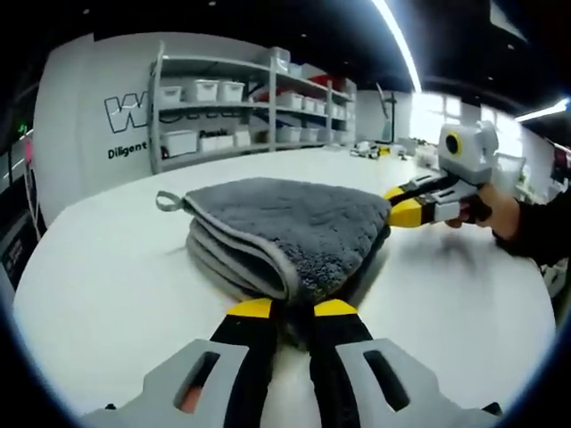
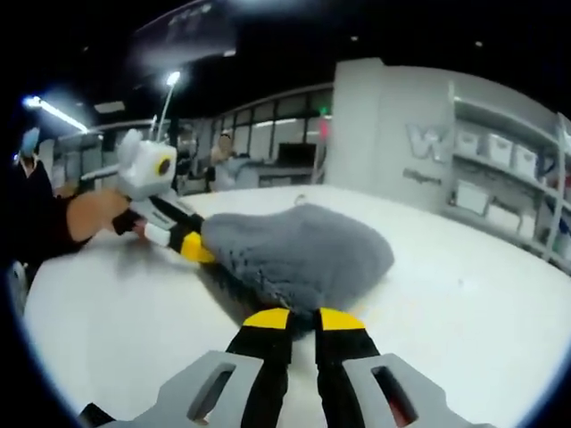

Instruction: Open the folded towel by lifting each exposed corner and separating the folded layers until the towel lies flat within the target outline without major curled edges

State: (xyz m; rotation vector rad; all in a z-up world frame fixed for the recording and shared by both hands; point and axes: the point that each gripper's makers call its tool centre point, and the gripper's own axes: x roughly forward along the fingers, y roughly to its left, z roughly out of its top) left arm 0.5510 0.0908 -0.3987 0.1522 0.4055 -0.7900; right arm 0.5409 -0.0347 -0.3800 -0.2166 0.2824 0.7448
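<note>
Grey and plush, the folded towel (image 1: 285, 234) lies on the white table (image 1: 98, 294), well in from its edges, with a small hanging loop (image 1: 166, 201) at one corner. The left claw (image 1: 291, 308) pinches the towel's near folded corner, jaws almost together on the cloth. The right claw (image 1: 396, 204) grips the opposite corner. On the wall (image 1: 89, 107) behind, writing reads "Diligent", partly hidden by shelves (image 1: 250, 107) of white bins.

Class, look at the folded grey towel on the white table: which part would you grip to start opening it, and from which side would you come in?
Grip the top layer's trimmed edge on the grey towel, where the stacked folds face the left gripper. Come in low from that side: the layers gape there, so a jaw could probably slip under only the top one. The hanging loop marks a corner too.
</note>
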